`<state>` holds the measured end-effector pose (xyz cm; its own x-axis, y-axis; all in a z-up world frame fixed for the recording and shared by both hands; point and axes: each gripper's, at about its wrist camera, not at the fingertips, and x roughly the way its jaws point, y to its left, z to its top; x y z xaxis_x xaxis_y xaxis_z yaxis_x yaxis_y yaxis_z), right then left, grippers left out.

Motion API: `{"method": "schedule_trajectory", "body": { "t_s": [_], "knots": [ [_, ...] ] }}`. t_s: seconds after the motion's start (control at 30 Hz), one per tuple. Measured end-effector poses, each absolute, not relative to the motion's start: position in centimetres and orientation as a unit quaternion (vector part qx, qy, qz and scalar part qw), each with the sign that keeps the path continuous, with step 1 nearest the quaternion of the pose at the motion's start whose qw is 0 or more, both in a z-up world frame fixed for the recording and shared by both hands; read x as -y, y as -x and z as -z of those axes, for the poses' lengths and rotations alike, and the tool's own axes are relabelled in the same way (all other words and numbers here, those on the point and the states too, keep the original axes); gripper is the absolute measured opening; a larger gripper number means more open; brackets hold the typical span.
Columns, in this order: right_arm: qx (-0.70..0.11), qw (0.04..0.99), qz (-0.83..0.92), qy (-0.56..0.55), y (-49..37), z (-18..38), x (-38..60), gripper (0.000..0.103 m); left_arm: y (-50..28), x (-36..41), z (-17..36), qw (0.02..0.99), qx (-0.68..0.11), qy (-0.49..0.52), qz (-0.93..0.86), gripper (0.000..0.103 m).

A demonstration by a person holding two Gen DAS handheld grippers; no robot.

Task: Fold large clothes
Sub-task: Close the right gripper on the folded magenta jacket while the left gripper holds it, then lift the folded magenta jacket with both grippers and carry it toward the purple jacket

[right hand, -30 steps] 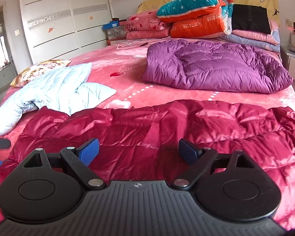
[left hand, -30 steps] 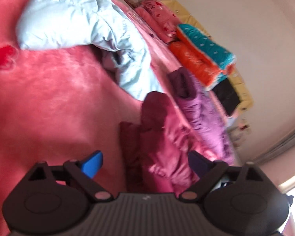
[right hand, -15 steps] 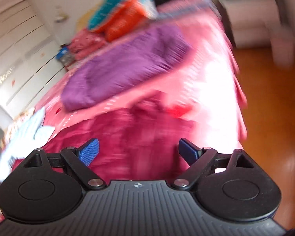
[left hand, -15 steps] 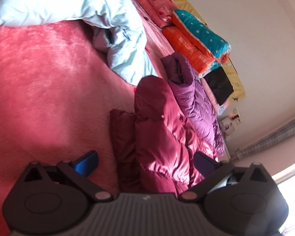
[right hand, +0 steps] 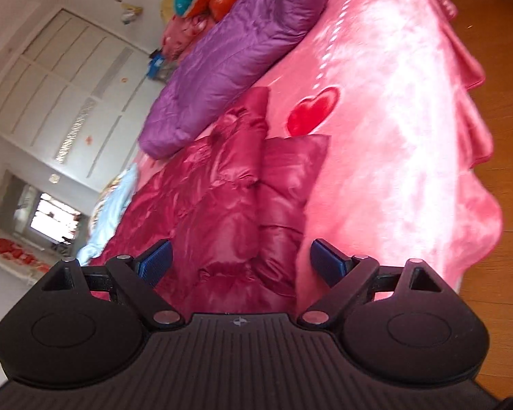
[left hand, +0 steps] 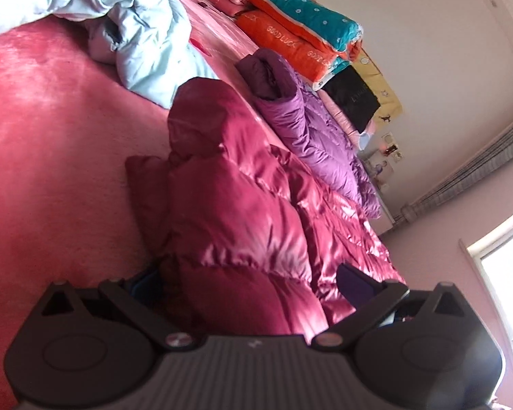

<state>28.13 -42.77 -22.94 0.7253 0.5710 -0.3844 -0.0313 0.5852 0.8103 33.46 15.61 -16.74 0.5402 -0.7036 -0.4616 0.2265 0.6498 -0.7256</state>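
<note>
A dark red padded jacket (left hand: pixel 229 205) lies spread across the pink bed cover. My left gripper (left hand: pixel 249 283) is open, and one end of the jacket bulges between its two fingers; its left pad is partly hidden behind the fabric. In the right wrist view the other end of the red jacket (right hand: pixel 242 198) lies just ahead. My right gripper (right hand: pixel 241 263) is open, with the jacket's edge between its fingers and nothing clamped.
A purple padded jacket (left hand: pixel 307 116) (right hand: pixel 236 54) lies beyond the red one. A pale blue jacket (left hand: pixel 126 20) lies further along the bed. Folded quilts (left hand: pixel 301 34) are stacked at the headboard. The bed edge and wooden floor (right hand: pixel 496 136) are right of my right gripper.
Both grippers have moved in close to opposite ends of the red jacket. The right view has swung round and tilted towards the bed's edge. Both jaws stay open.
</note>
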Motion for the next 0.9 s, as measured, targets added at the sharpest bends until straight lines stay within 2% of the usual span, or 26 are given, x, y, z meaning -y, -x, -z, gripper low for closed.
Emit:
{"method": "schedule_trajectory", "body": {
  "t_s": [0.23,0.47,0.63,0.67,0.7,0.73,0.77,0.8,0.87,0.9],
  "knots": [
    [-0.32,0.766,-0.251,-0.497,-30.7,25.1,42.6,0.103,-34.2,-14.6,17.2,0.819,-0.383,0.304,0.299,0.102],
    [-0.329,0.753,-0.269,-0.502,-32.0,23.4,42.1,0.103,-35.0,-12.2,17.1,0.825,-0.385,0.282,0.303,0.102],
    [-0.36,0.799,-0.258,-0.408,-32.8,21.0,38.7,0.103,-34.9,-11.0,16.9,0.837,-0.385,0.26,0.288,0.101],
    [-0.37,0.809,-0.246,-0.385,-32.8,20.8,37.9,0.099,-34.8,-11.0,16.9,0.839,-0.383,0.26,0.285,0.099],
    [-0.375,0.817,-0.236,-0.369,-32.8,20.5,37.5,0.094,-34.7,-11.1,16.8,0.841,-0.382,0.261,0.28,0.097],
    [-0.375,0.822,-0.229,-0.362,-32.6,20.2,37.2,0.09,-34.6,-11.2,16.8,0.843,-0.381,0.263,0.273,0.09],
    [-0.376,0.825,-0.22,-0.359,-32.3,19.9,37.1,0.08,-34.5,-11.4,16.8,0.843,-0.382,0.269,0.265,0.081],
    [-0.378,0.827,-0.211,-0.359,-32.3,19.8,37.1,0.072,-34.4,-11.6,16.9,0.842,-0.383,0.279,0.259,0.076],
    [-0.378,0.83,-0.194,-0.361,-32.0,19.5,36.7,0.062,-34.2,-11.9,17.1,0.838,-0.381,0.297,0.254,0.057],
    [-0.378,0.834,-0.187,-0.355,-32.0,19.2,36.5,0.057,-34.1,-11.9,17.1,0.837,-0.38,0.303,0.253,0.054]
  ]
}}
